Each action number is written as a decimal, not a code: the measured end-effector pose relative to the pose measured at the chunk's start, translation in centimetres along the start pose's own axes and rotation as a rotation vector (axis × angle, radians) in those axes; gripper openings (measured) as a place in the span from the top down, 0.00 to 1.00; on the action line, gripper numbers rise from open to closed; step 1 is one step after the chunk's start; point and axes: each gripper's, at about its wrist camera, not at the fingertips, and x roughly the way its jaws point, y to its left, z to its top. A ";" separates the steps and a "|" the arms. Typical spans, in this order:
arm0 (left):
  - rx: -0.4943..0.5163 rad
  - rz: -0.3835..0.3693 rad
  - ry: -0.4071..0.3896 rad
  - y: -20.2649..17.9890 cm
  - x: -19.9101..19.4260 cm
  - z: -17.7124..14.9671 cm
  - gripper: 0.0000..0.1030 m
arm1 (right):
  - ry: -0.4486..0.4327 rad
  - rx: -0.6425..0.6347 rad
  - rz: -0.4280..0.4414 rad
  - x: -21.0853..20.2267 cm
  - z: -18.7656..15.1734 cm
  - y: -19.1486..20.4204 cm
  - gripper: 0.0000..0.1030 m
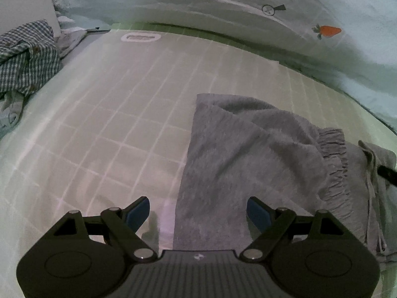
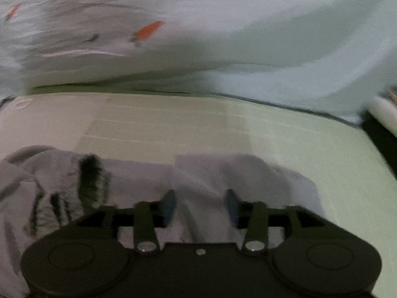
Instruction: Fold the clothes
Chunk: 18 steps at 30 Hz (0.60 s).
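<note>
1. Left wrist view: one left gripper, jaws spread wide and empty, over the near left edge of one grey pair of sweatpants, gathered waistband toward the right; lying on one gridded mat; one checked shirt crumpled far left; one carrot-print sheet behind.
2. Right wrist view, blurred: one right gripper, jaws parted, gripping nothing, above the sweatpants.

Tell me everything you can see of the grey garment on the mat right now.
The grey garment looks like soft, fleecy shorts or trousers with a gathered elastic waistband and a drawstring. It lies rumpled, partly folded, on the gridded mat. Both grippers are open above it, neither gripping; contact is unclear.
</note>
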 end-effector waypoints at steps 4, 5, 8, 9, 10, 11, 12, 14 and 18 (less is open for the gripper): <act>0.011 -0.015 0.020 -0.3 0.6 0.1 0.16 | 0.074 0.064 0.022 0.1 -1.8 -0.2 0.40; 0.017 -0.019 0.023 -0.4 0.7 0.1 0.16 | 0.086 0.060 0.028 0.3 -2.1 0.0 0.40; 0.029 -0.027 0.020 -0.6 0.7 0.1 0.16 | 0.105 0.014 0.041 0.5 -2.4 1.4 0.34; 0.028 -0.029 0.020 -0.6 0.6 0.1 0.16 | 0.110 -0.009 0.040 0.7 -2.4 1.9 0.31; 0.028 -0.030 0.019 -0.6 0.6 0.0 0.16 | 0.113 -0.036 0.031 0.8 -2.5 2.4 0.31; 0.023 -0.031 0.019 -0.5 0.6 0.0 0.16 | 0.109 -0.053 0.024 0.7 -2.6 2.7 0.31; 0.019 -0.032 0.019 -0.5 0.6 0.0 0.16 | 0.108 -0.066 0.022 0.6 -2.7 2.9 0.39; 0.016 -0.030 0.017 -0.4 0.5 0.0 0.16 | 0.107 -0.067 0.015 0.3 -2.5 2.6 0.63; 0.010 -0.027 0.012 -0.2 0.4 0.0 0.16 | 0.081 -0.051 -0.023 -1.1 -2.0 0.9 0.91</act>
